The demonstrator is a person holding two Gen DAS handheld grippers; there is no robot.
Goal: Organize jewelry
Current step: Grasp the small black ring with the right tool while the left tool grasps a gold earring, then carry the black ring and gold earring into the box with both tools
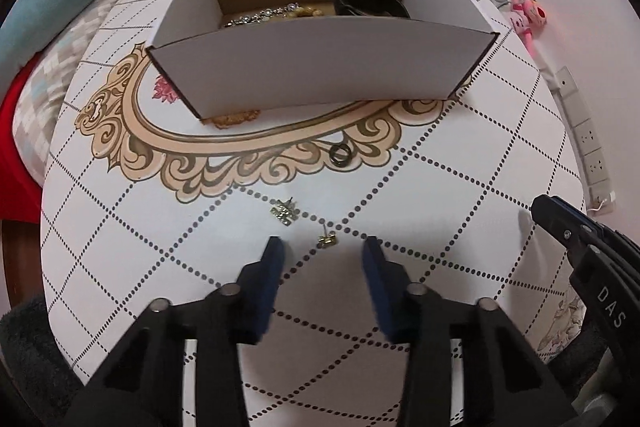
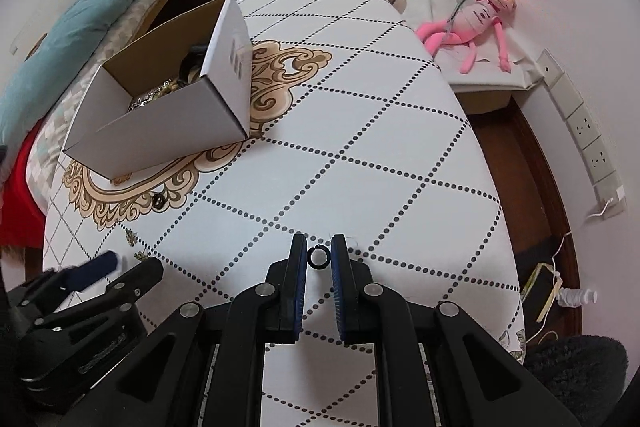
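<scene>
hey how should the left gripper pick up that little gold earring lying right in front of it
Grip the gold earring by its flat decorative body, coming straight down with the left gripper. It lies flat on the table with its thin post pointing away, so close the jaws across the wider body.

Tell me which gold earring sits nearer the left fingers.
The smaller earring, lying just ahead of the gap between the open left fingers. The bigger one lies farther out, toward the box.

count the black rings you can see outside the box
2. One black ring lies on the table's gold scrollwork in front of the white box; another ring sits between the right gripper jaws. More may be hidden inside the box.
</scene>
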